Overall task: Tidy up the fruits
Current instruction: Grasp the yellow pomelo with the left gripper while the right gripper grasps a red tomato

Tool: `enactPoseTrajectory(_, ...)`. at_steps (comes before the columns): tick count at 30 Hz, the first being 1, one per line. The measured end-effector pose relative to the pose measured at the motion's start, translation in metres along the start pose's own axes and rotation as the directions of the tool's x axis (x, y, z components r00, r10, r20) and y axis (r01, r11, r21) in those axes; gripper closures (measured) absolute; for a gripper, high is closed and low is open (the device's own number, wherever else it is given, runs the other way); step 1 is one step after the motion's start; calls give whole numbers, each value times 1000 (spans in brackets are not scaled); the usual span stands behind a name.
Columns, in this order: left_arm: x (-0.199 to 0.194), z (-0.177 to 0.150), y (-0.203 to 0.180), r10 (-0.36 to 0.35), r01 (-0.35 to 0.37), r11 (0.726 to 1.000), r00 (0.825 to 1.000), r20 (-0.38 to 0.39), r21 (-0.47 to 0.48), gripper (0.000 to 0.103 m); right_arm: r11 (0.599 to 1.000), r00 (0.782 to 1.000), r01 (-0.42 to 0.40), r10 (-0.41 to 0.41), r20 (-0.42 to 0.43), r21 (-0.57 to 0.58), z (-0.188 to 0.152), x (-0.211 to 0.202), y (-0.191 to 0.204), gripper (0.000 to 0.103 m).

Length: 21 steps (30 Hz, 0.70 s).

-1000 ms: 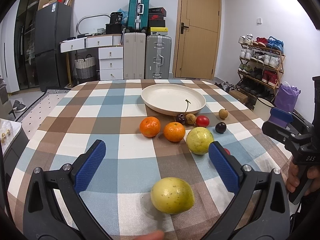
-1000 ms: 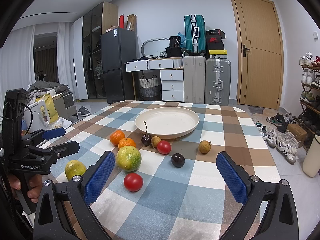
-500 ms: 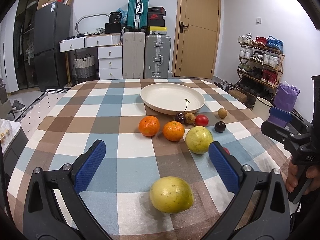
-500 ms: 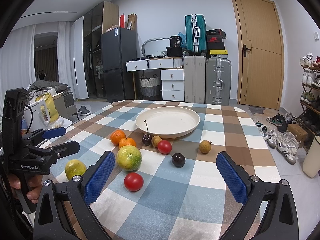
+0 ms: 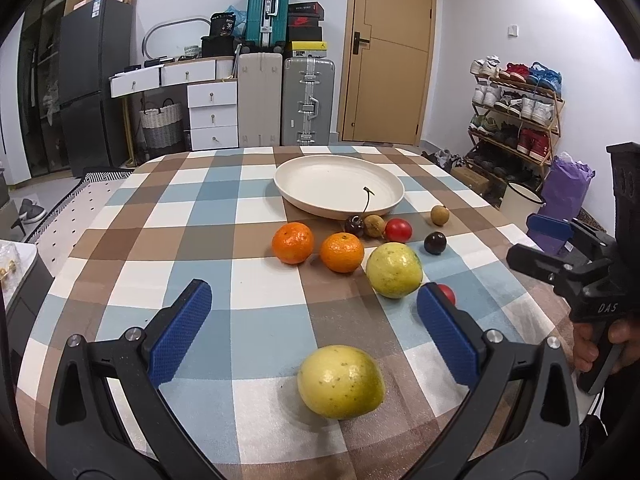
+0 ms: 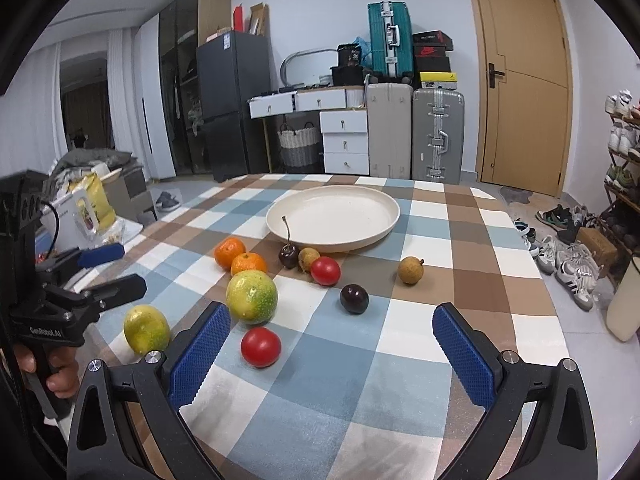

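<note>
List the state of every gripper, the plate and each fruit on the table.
Left gripper: open, holding nothing.
Right gripper: open, holding nothing.
Plate: empty.
Near yellow-green fruit: on the cloth between the left fingers.
Second yellow-green fruit: on the cloth.
Two mandarins: on the cloth, outside the plate.
Cherry: beside the plate, stem up.

We had both wrist cameras low over the near edge of the bench point(image 5: 132, 208), each looking forward between its own fingers point(image 5: 180, 336) toward the far wall. The left view sat further left and closer to the surface; both shared the plate point(image 6: 384, 204), the fruit cluster and the door point(image 6: 520, 80).
</note>
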<state>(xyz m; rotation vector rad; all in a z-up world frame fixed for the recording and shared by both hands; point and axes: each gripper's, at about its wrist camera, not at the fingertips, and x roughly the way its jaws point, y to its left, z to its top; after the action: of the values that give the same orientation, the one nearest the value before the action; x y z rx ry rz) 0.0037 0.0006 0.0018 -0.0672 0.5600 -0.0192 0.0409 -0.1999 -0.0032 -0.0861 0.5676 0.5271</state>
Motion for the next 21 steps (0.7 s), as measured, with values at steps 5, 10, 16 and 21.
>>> enactPoseTrajectory(5, -3, 1, 2, -22, 22, 1000, 999, -34, 8, 0, 1000, 997, -14, 13, -73, -16, 1, 7, 7, 0)
enactPoseTrajectory(10, 1, 0, 10, -74, 78, 997, 991, -108, 27, 0, 999, 983, -43, 45, -178, 17, -2, 25, 8, 1)
enactPoseTrajectory(16, 17, -10, 17, -90, 98, 995, 973, -214, 28, 4, 999, 969, -47, 49, -241, 14, -7, 40, 13, 8)
enactPoseTrajectory(21, 25, -17, 13, -101, 120, 991, 957, -272, 54, 8, 999, 960, -54, 52, -276, 1, -10, 52, 18, 16)
